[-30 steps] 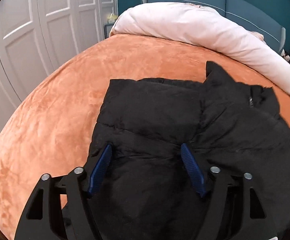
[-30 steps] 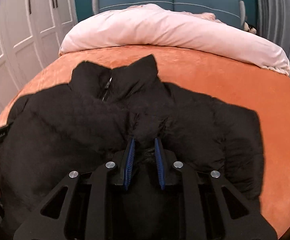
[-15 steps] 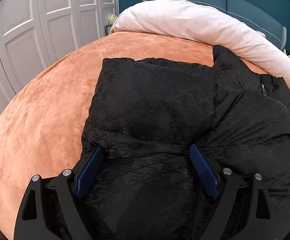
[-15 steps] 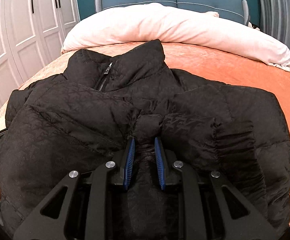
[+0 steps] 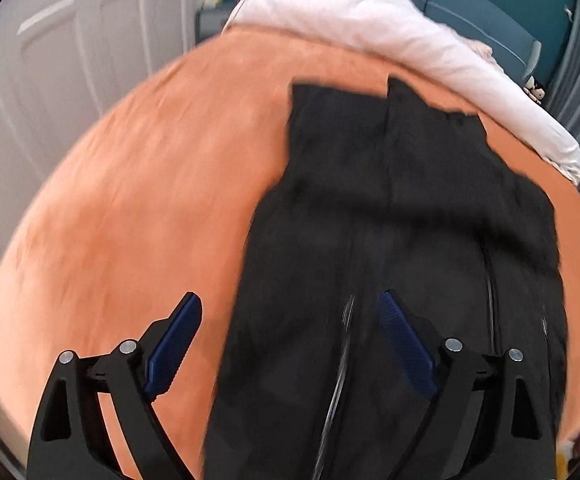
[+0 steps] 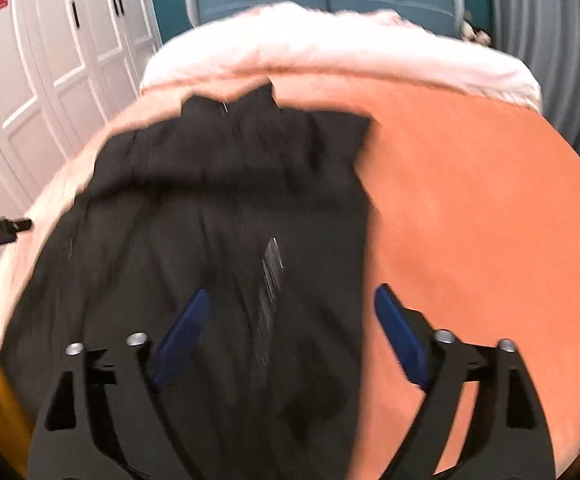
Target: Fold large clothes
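I see the black jacket point(image 5: 406, 240) lying lengthwise on the orange bed point(image 5: 138, 208), collar toward the far pink duvet point(image 5: 390, 28). Left gripper point(image 5: 290, 336) jaws wide, holding nothing, straddling the jacket's near left edge. Right gripper point(image 6: 290, 320) jaws wide, empty, over its near right edge. Both views motion-blurred. White wardrobe point(image 6: 50, 60) stands at left.

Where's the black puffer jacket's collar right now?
The collar sits at the far end of the black puffer jacket, nearest the rolled pink duvet in both views.
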`<state>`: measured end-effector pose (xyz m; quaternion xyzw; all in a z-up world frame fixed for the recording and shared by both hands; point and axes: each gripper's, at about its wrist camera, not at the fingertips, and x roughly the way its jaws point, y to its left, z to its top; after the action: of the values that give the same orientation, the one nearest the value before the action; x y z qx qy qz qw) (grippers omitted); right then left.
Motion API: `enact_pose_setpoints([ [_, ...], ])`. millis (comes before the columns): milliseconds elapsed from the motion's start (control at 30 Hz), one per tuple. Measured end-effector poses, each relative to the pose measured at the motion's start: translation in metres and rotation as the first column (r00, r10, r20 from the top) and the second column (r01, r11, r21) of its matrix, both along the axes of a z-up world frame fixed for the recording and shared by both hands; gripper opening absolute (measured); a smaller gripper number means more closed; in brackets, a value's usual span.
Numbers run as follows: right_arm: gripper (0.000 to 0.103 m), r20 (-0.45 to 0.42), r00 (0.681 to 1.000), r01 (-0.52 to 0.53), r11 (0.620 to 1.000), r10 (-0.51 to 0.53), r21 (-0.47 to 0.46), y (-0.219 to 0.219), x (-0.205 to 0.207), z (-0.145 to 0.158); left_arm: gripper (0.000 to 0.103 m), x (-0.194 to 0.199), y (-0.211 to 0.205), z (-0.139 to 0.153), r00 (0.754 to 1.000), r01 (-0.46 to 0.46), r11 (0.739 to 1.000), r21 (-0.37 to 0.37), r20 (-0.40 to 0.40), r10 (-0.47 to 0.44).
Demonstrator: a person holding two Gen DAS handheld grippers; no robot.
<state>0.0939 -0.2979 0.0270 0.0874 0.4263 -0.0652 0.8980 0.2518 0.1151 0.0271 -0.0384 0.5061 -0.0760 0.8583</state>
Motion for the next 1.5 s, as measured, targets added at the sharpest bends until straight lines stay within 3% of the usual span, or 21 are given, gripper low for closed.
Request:
enact_pose_setpoints([
  [100, 0.089, -0.101, 0.991, 0.102, 0.985, -0.088, 0.139, -0.016, -0.069, -0.023, 0.089, -0.052, 0.033, -0.02, 0.995, -0.045, 0.998, -0.037, -0.091, 0.042],
  [167, 0.089, -0.164, 0.973, 0.207, 0.937, -0.166, 0.283, -0.03, -0.1, -0.047, 0.089, -0.074, 0.046, -0.041, 0.981, -0.088, 0.994, -0.059, -0.18, 0.076],
  [267, 0.089, -0.213, 0.954, 0.282, 0.878, -0.212, 0.387, -0.035, -0.113, -0.069, 0.089, -0.092, 0.054, -0.059, 0.965, -0.146, 0.981, -0.131, -0.238, 0.111],
  [367, 0.09, -0.207, 0.954, 0.288, 0.85, -0.216, 0.44, -0.03, -0.111, -0.075, 0.089, -0.1, 0.051, -0.063, 0.97, -0.16, 0.979, -0.127, -0.201, 0.133],
  [533, 0.09, -0.189, 0.966, 0.248, 0.839, -0.177, 0.484, -0.014, -0.095, -0.075, 0.088, -0.099, 0.043, -0.064, 0.977, -0.15, 0.984, -0.094, -0.168, 0.133],
  [567, 0.09, -0.188, 0.968, 0.242, 0.829, -0.168, 0.504, -0.011, -0.092, -0.076, 0.079, -0.1, 0.043, -0.064, 0.978, -0.144, 0.985, -0.093, -0.165, 0.127],
  [600, 0.09, -0.189, 0.968, 0.242, 0.826, -0.167, 0.508, -0.007, -0.092, -0.078, 0.066, -0.099, 0.039, -0.063, 0.981, -0.125, 0.987, -0.103, -0.159, 0.107],
  [667, 0.083, -0.191, 0.968, 0.238, 0.835, -0.162, 0.496, -0.002, -0.086, -0.076, 0.051, -0.099, 0.03, -0.058, 0.985, -0.083, 0.992, -0.092, -0.157, 0.068],
  [733, 0.052, -0.196, 0.97, 0.227, 0.824, -0.144, 0.519, 0.001, -0.083, -0.076, 0.032, -0.099, 0.013, -0.049, 0.991, -0.033, 0.999, -0.02, -0.133, 0.03],
  [800, 0.034, -0.183, 0.974, 0.213, 0.816, -0.133, 0.538, 0.002, -0.083, -0.071, 0.015, -0.102, 0.004, -0.04, 0.994, 0.0, 1.0, 0.021, -0.109, 0.003],
  [833, 0.026, -0.173, 0.977, 0.202, 0.826, -0.129, 0.527, 0.005, -0.082, -0.065, 0.013, -0.105, 0.001, -0.033, 0.995, 0.014, 0.999, 0.028, -0.095, -0.012],
  [933, 0.017, -0.133, 0.985, 0.163, 0.854, -0.11, 0.494, 0.012, -0.085, -0.046, 0.008, -0.115, -0.006, -0.013, 0.998, 0.054, 0.997, 0.05, -0.04, -0.053],
  [1033, 0.015, -0.094, 0.992, 0.122, 0.88, -0.089, 0.459, 0.016, -0.091, -0.027, 0.006, -0.128, -0.017, 0.008, 0.994, 0.105, 0.991, 0.085, 0.008, -0.106],
  [1167, 0.014, -0.088, 0.995, 0.08, 0.898, -0.046, 0.432, 0.017, -0.108, -0.007, 0.005, -0.15, -0.014, 0.026, 0.988, 0.151, 0.985, 0.079, 0.025, -0.153],
  [1300, 0.014, -0.164, 0.986, 0.029, 0.917, 0.04, 0.397, 0.016, -0.15, 0.007, 0.005, -0.192, 0.003, 0.038, 0.975, 0.222, 0.973, 0.07, -0.007, -0.222],
  [1367, 0.014, -0.232, 0.966, -0.02, 0.923, 0.117, 0.383, 0.02, -0.183, 0.016, 0.004, -0.225, 0.012, 0.045, 0.96, 0.279, 0.959, 0.057, -0.049, -0.276],
  [1500, 0.014, -0.297, 0.93, -0.069, 0.896, 0.217, 0.438, 0.027, -0.239, 0.046, 0.004, -0.287, 0.04, 0.072, 0.926, 0.349, 0.937, 0.002, -0.155, -0.345],
])
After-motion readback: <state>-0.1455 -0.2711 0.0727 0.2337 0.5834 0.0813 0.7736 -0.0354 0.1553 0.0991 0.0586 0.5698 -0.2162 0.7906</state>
